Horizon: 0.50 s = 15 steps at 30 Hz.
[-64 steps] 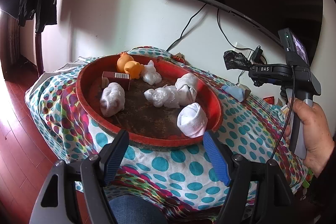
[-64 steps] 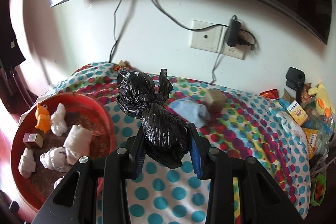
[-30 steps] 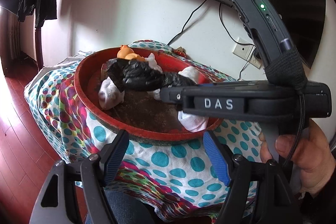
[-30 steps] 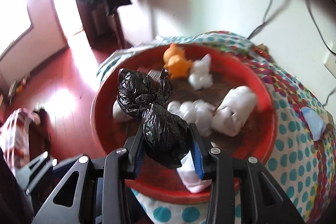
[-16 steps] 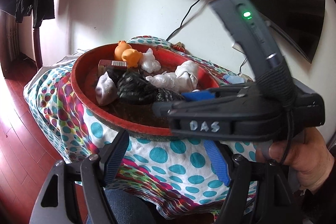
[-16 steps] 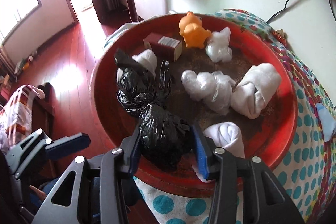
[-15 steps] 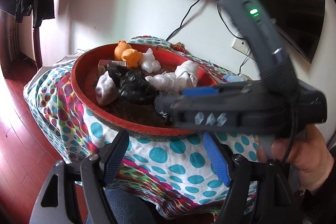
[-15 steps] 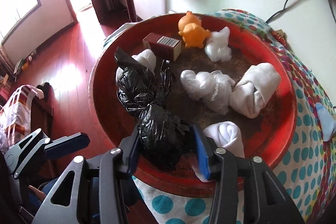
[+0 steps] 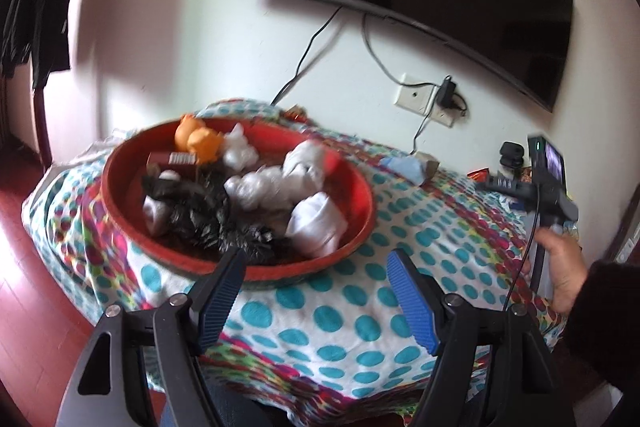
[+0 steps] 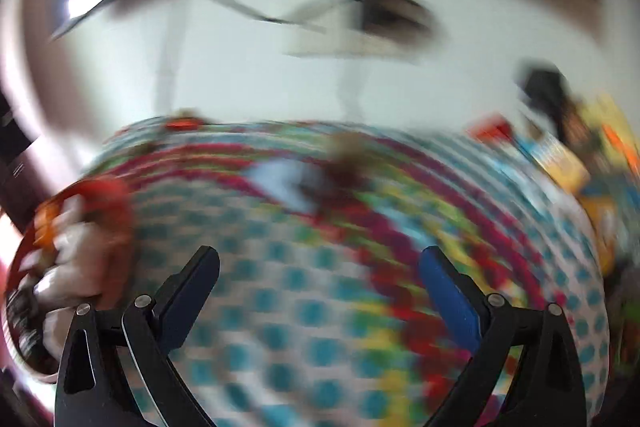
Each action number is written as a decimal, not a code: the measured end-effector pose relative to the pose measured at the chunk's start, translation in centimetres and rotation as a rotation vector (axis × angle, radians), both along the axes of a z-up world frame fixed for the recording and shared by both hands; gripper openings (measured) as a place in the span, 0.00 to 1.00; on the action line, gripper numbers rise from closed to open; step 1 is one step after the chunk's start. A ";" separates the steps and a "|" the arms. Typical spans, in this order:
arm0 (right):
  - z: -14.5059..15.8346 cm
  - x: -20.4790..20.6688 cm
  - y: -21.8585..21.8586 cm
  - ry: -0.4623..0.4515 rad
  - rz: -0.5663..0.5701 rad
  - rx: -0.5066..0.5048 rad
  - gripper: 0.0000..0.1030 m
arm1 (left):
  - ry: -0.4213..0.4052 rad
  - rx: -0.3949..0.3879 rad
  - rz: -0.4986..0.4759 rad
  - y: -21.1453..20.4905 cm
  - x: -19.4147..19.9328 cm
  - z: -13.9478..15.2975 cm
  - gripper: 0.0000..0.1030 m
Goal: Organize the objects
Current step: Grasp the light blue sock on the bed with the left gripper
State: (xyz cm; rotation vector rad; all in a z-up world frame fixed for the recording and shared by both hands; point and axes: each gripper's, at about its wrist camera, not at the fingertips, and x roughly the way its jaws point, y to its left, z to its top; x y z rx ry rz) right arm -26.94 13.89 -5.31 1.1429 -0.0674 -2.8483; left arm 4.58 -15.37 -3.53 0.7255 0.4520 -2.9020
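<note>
Crinkled black plastic bag [image 9: 208, 215] lay in the round red basin [image 9: 360, 187], wedged against knotted white cloth bundles [image 9: 316, 223] and a smooth orange rubber duck [image 9: 200, 141]. Basin sat on the polka-dot cloth [image 9: 340, 311]. Left gripper [image 9: 316, 291] hung off the basin's near rim, fingers spread, nothing between. Right gripper [image 10: 320, 291] (view badly blurred) was opening its jaws over bare cloth, nothing between; basin at the frame's left edge, clutter far right.

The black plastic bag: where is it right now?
Left wrist view: the black plastic bag lies inside the red basin, front left, beside the white sock rolls.
</note>
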 end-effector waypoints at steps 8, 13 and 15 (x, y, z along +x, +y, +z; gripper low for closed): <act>-4.2 -1.1 12.4 -0.043 -0.245 -0.202 0.97 | -0.068 -0.081 -0.126 4.4 -4.9 0.9 0.73; -4.9 -0.7 13.5 -0.036 -0.257 -0.322 0.97 | -0.073 -0.153 -0.220 8.9 -10.8 2.6 0.73; -4.9 -0.5 13.6 -0.031 -0.246 -0.347 0.98 | -0.078 -0.141 -0.244 10.2 -14.1 3.3 0.73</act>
